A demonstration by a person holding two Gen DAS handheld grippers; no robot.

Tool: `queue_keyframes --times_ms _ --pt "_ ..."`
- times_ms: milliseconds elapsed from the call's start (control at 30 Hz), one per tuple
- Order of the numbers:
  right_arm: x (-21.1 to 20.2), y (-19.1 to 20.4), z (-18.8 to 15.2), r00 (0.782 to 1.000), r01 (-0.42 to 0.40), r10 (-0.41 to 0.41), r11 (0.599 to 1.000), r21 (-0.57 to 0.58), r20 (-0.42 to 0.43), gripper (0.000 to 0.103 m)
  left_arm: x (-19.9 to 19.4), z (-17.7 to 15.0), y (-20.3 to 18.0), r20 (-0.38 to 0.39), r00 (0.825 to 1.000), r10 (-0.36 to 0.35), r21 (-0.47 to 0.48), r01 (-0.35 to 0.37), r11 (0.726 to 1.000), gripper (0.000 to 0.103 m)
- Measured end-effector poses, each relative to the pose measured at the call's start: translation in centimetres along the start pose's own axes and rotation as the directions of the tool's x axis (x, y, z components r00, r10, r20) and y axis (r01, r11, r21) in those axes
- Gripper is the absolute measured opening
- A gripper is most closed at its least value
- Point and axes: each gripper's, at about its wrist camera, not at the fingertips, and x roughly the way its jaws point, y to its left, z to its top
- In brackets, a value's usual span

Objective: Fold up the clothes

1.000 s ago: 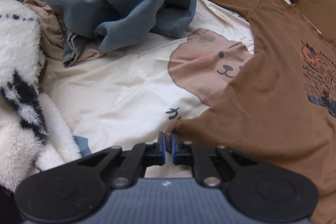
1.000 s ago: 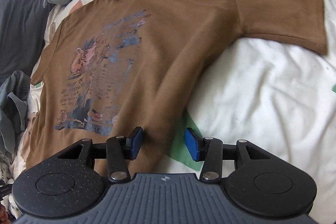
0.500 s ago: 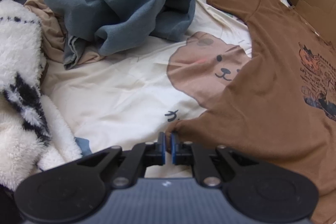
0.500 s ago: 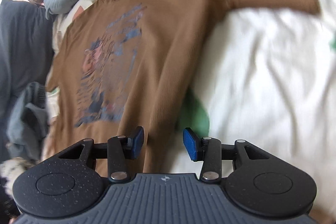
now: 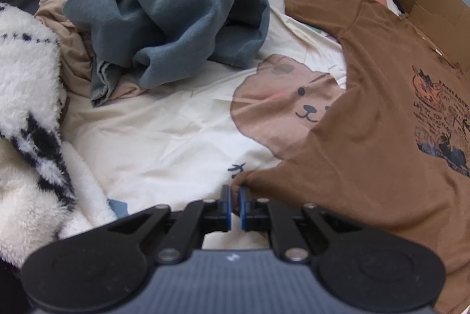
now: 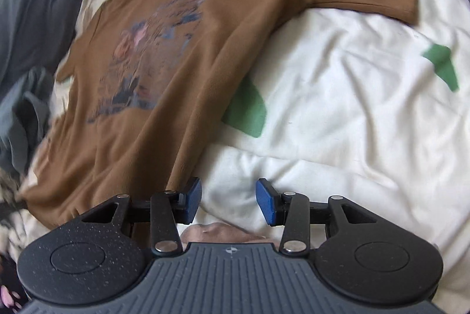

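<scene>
So the left gripper [image 5: 234,206] is clamped on a corner of the brown t-shirt [image 5: 382,120] spread flat on the bed [image 5: 164,137], while the right gripper [image 6: 229,200] hangs open, empty, beside the shirt's edge.

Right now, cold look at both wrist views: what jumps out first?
The brown T-shirt with a printed graphic, spread flat across the cream bedsheet, dominates both views. The left tool is shut on the shirt's bottom corner, while the right tool hangs open just off the opposite side edge, over bare sheet. Beyond the left tool sits a crumpled blue-grey garment, with a fluffy white-and-black blanket at that view's left edge.
</scene>
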Motion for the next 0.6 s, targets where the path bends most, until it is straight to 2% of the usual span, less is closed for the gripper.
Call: queue_keyframes --times_ms 133,233,333,600 --pt "0.8 1.5 0.3 1.000 0.005 -0.005 0.998 -0.070 0.006 0.049 0.0 -0.1 0.0 -0.004 1.000 0.001 -0.003 -0.001 1.000 0.005" --pt "0.9 2.2 0.8 0.999 -0.030 0.033 0.996 -0.083 0.031 0.048 0.1 -0.2 0.0 -0.008 1.000 0.001 0.000 -0.001 1.000 0.005" --pt "1.5 2.8 1.1 0.999 -0.028 0.033 0.993 -0.116 0.043 0.048 0.2 -0.4 0.0 -0.012 1.000 0.000 0.002 0.000 1.000 0.005" --pt "3.3 3.5 2.4 0.997 -0.054 0.061 0.992 -0.112 0.053 0.049 0.3 -0.7 0.0 -0.020 1.000 0.003 0.001 -0.003 1.000 0.006"
